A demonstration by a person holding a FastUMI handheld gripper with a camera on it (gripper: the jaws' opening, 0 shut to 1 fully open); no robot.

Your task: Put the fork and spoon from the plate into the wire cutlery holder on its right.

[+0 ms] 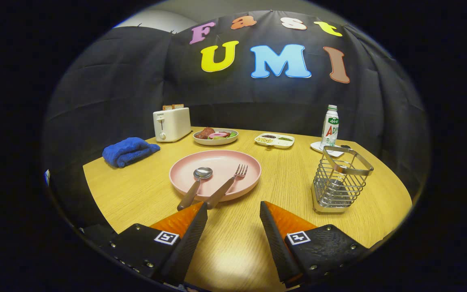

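Note:
A pink plate lies on the wooden table just beyond my fingers. On it rest a spoon and, to its right, a fork, both with brown handles that stick out over the plate's near rim toward my left finger. The wire cutlery holder stands upright to the right of the plate, with nothing visible inside it. My gripper is open above bare table, short of the plate, holding nothing. The fork's handle end lies close to the left fingertip.
A folded blue cloth lies left of the plate. Behind it stand a white toaster, a bowl of food, a divided dish and a bottle on a coaster. The table's edge curves around on both sides.

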